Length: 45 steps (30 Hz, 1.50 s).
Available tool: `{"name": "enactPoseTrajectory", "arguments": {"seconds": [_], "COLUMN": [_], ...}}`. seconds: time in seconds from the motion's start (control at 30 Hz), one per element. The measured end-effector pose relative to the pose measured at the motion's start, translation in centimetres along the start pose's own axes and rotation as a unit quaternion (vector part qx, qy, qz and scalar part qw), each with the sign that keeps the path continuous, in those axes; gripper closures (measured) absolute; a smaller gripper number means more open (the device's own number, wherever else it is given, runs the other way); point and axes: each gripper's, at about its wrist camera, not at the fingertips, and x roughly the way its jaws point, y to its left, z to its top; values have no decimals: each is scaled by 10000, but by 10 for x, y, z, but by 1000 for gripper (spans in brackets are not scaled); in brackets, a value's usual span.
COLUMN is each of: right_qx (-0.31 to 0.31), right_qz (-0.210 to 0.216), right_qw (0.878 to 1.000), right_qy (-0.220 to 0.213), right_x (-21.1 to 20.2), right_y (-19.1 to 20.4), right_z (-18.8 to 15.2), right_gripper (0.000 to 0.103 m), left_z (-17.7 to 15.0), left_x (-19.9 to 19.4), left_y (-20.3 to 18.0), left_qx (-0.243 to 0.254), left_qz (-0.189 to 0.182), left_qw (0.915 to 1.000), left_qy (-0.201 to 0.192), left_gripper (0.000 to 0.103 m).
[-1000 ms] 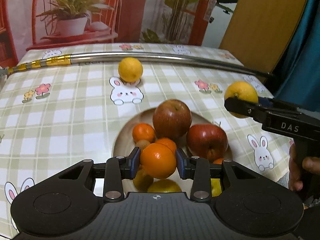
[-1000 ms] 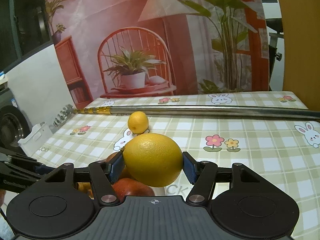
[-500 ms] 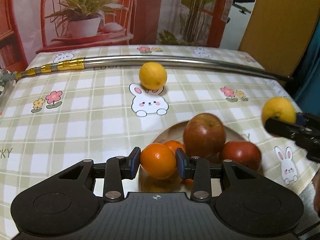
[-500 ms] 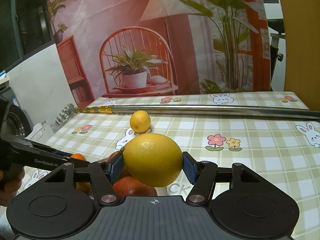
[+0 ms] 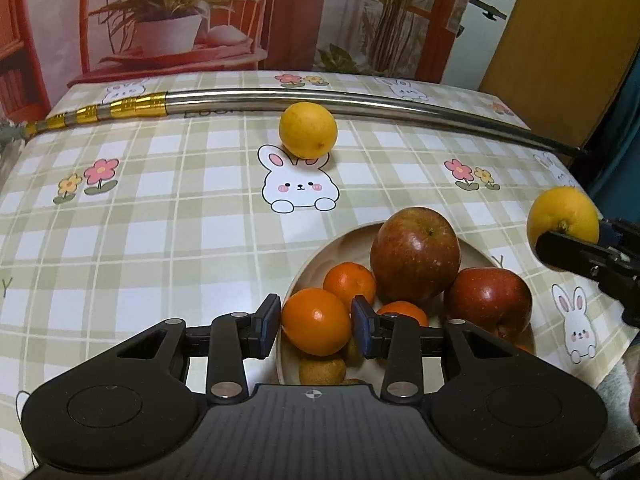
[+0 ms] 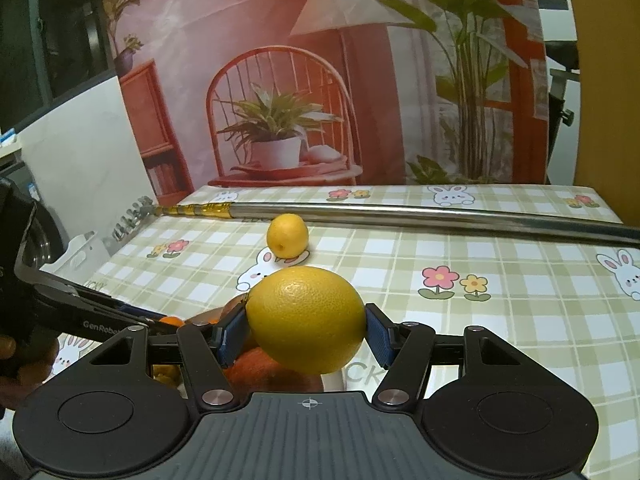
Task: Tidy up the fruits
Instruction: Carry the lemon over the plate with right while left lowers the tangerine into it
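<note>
Between the blue pads of the left gripper (image 5: 316, 326), left wrist view, sits a round orange mandarin (image 5: 316, 320), pinched on both sides and held over the near rim of a shallow wooden bowl (image 5: 316, 256). Bowl holds a big red-yellow apple (image 5: 415, 254), a darker red apple (image 5: 489, 296), more small oranges & a brownish fruit at the near edge. One loose yellow lemon (image 5: 308, 130) lies farther back on the checked bunny-print tablecloth (image 5: 160, 220), just in front of a long steel pole (image 5: 360, 100). At right edge, the right gripper (image 5: 576, 240) carries a second yellow fruit.

Right wrist view: right gripper (image 6: 306, 330) is clamped on a large yellow lemon (image 6: 306, 324), held above the bowl fruit w/ red apple partly visible below. Loose lemon (image 6: 288, 236) rests beside the pole (image 6: 440, 216). Left gripper's black arm (image 6: 88, 316) enters from the left, a hand (image 6: 24, 364) behind it.
</note>
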Motion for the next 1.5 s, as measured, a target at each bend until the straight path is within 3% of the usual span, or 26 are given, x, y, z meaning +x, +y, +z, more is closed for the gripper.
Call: {"name": "enactPoseTrajectory", "arguments": {"seconds": [0.23, 0.33, 0.47, 0.83, 1.03, 1.5], "right_qx": [-67, -73, -188, -555, -724, -760], "right_qz": [33, 109, 203, 277, 254, 16], "right_qw": [10000, 9999, 9995, 9962, 9923, 9866], "right_qy": [22, 49, 169, 610, 973, 1446], "right_x": [-2, -3, -1, 7, 22, 37], "right_y": [7, 13, 25, 62, 85, 96], "right_z": [1, -1, -4, -6, -8, -13], "right_gripper": [46, 45, 45, 46, 46, 45], "left_z": [-7, -11, -14, -22, -30, -39], "left_x": [-23, -38, -51, -68, -74, -73], "left_y": [3, 0, -2, 3, 23, 32], "left_qx": [-294, -350, -428, -179, -525, -617], "left_qz": [-9, 87, 3, 401, 195, 53], "left_qw": [9994, 9989, 9980, 9955, 9945, 9939], "left_qy": [-188, -301, -467, -842, -889, -918], "left_gripper": [61, 51, 51, 50, 50, 50]}}
